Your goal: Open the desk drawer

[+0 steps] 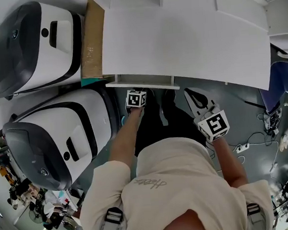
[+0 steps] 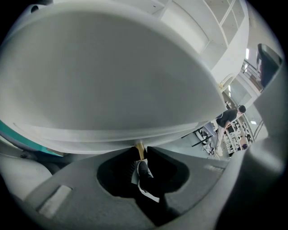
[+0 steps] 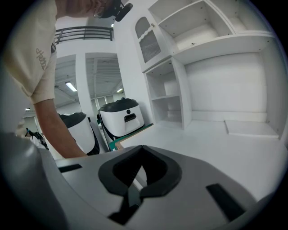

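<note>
Drawer [image 1: 140, 83] is sitting under the front edge of the desk [image 1: 187, 39], its lip sticking out slightly past the desktop. Left gripper [image 2: 141, 152] is pressing up against the drawer's underside, jaws nearly together, and a thin tan strip is showing in the slit; can't tell what it is. Right gripper [image 1: 192, 97] is hanging clear to the right, jaws closed, holding nothing.

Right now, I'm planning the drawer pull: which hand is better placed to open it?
Left. The left tool sits just under the drawer front; the right tool hangs back, clear of the desk.
</note>
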The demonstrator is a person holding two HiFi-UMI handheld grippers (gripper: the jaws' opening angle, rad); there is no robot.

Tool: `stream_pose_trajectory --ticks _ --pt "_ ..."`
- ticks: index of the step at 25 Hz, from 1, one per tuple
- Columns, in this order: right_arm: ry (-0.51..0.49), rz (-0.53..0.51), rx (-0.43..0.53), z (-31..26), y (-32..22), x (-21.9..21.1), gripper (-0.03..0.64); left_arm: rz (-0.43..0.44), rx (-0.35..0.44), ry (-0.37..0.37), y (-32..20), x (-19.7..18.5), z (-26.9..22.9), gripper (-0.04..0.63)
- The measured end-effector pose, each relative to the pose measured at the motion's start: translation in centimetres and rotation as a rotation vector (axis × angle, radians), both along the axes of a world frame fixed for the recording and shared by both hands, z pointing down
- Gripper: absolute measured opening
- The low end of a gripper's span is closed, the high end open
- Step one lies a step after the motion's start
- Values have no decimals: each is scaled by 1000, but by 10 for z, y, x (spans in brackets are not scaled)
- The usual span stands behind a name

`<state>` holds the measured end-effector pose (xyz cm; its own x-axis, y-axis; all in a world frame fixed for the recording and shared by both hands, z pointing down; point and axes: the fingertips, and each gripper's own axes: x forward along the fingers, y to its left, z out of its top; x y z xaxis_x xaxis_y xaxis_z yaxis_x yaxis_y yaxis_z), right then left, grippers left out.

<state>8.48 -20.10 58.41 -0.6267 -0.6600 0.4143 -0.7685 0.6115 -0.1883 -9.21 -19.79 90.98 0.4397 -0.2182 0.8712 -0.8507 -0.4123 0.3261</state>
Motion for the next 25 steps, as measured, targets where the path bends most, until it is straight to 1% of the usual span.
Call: stream_pose_trajectory --ticks 5,10,13,17,21,25 --pt "3 -39 -2 4 12 -3 -5 10 -17 -16 16 -5 1 84" --pt "8 -34 -2 1 18 -4 -5 2 -21 -18 29 -8 1 84" --pt "16 -22 -4 1 22 -5 -5 -7 -23 -5 36 -7 3 84" --pt "34 -16 -2 -1 34 -18 -5 -6 -13 -7 44 -12 0 84" --pt "90 -26 5 4 55 -32 -5 -2 -3 -1 51 -14 -2 84" --pt "83 1 -5 7 73 -46 -5 -3 -15 24 66 -17 1 84"
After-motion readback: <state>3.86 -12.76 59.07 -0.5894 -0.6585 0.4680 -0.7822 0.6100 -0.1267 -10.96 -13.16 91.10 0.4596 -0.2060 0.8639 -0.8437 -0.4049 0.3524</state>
